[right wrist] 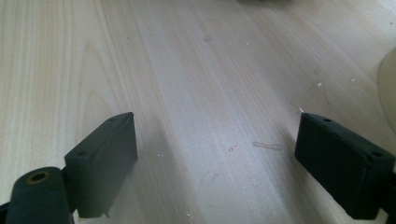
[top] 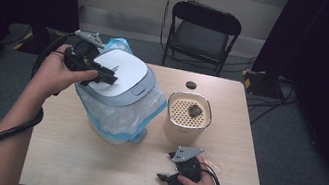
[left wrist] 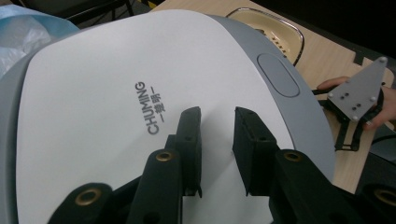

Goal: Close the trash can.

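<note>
A bin with a white lid (top: 120,72) and grey rim stands on the left half of the table, lined with a clear and blue plastic bag (top: 120,115). My left gripper (top: 108,76) hovers just over the lid's left part. In the left gripper view the jaws (left wrist: 217,116) stand a little apart above the white lid (left wrist: 93,93), near its printed name, with nothing between them. My right gripper (top: 166,177) rests low on the table near the front right. Its jaws (right wrist: 215,135) are spread wide over bare wood (right wrist: 187,70).
A cream container (top: 187,121) with a perforated top stands right of the bin, a dark lump (top: 195,111) lying on it. A small black disc (top: 191,85) lies near the table's back edge. A black folding chair (top: 203,33) stands behind the table.
</note>
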`<state>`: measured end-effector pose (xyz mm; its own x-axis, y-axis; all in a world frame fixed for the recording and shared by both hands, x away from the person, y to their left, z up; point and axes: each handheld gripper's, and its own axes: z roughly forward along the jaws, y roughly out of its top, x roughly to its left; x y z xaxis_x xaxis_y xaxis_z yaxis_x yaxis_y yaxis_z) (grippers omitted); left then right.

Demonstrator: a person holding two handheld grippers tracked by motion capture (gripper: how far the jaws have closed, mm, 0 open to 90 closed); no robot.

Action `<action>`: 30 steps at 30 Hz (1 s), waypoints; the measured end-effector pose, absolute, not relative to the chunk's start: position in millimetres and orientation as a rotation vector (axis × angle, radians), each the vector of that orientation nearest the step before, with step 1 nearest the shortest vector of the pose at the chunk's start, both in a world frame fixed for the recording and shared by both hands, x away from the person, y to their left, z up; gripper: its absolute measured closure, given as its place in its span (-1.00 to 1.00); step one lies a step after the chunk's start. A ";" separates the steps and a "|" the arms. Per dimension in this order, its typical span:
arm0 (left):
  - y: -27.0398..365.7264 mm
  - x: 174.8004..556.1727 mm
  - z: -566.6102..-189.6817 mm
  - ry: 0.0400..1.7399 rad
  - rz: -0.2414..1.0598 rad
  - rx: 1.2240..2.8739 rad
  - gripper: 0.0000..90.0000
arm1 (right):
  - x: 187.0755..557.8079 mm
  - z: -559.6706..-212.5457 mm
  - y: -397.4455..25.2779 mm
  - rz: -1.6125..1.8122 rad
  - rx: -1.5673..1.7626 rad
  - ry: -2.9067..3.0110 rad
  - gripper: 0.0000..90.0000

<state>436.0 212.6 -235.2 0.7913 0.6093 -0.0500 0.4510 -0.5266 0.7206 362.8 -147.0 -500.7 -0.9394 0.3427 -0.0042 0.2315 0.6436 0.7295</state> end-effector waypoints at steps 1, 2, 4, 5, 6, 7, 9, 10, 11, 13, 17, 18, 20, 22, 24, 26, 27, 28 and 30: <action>211.0 437.1 -235.0 0.774 0.279 2.226 0.63 | 362.7 -500.7 -147.0 1.177 0.479 2.719 -0.73; 209.7 438.1 -234.6 0.772 0.288 2.231 0.63 | 362.7 -500.7 -147.0 1.176 0.478 2.718 -0.73; 207.6 439.3 -234.5 0.771 0.298 2.238 0.65 | 362.8 -500.7 -147.0 1.176 0.478 2.717 -0.73; 207.0 439.9 -234.5 0.774 0.295 2.234 0.65 | 362.8 -500.7 -147.0 1.176 0.478 2.718 -0.73; 207.2 440.5 -234.3 0.780 0.297 2.236 0.66 | 362.8 -500.7 -147.0 1.176 0.478 2.718 -0.73; 207.4 440.6 -234.6 0.779 0.298 2.234 0.67 | 362.7 -500.7 -147.0 1.177 0.479 2.719 -0.73; 208.3 440.6 -236.0 0.780 0.294 2.218 0.68 | 362.6 -500.7 -147.0 1.176 0.480 2.719 -0.73; 208.8 440.6 -236.4 0.774 0.295 2.218 0.69 | 362.7 -500.7 -147.0 1.176 0.478 2.718 -0.73; 209.5 440.3 -236.9 0.775 0.297 2.212 0.69 | 362.6 -500.7 -147.0 1.176 0.480 2.719 -0.73; 208.6 439.7 -239.3 0.771 0.310 2.217 0.73 | 362.7 -500.7 -147.0 1.176 0.478 2.719 -0.73; 209.1 437.9 -240.7 0.757 0.326 2.210 0.74 | 362.6 -500.7 -146.9 1.175 0.479 2.720 -0.73; 208.9 437.2 -241.1 0.757 0.328 2.206 0.74 | 362.6 -500.8 -146.9 1.178 0.477 2.720 -0.73; 207.3 435.8 -240.0 0.754 0.343 2.218 0.73 | 362.6 -500.8 -146.9 1.176 0.478 2.720 -0.73; 203.0 435.0 -237.5 0.748 0.336 2.243 0.59 | 362.6 -500.7 -146.9 1.175 0.479 2.720 -0.73; 197.5 433.5 -237.1 0.772 0.381 2.259 0.11 | 362.7 -500.9 -146.8 1.178 0.478 2.721 -0.73; 194.9 432.1 -236.0 0.770 0.378 2.282 -0.10 | 362.7 -500.8 -146.8 1.177 0.479 2.720 -0.73; 194.2 431.1 -236.3 0.760 0.380 2.286 -0.24 | 362.7 -500.9 -146.8 1.179 0.478 2.721 -0.73; 193.4 429.5 -237.4 0.766 0.379 2.287 -0.32 | 362.7 -500.8 -146.8 1.175 0.479 2.720 -0.73; 194.7 427.8 -237.7 0.770 0.382 2.287 -0.44 | 362.7 -500.8 -146.8 1.176 0.478 2.720 -0.73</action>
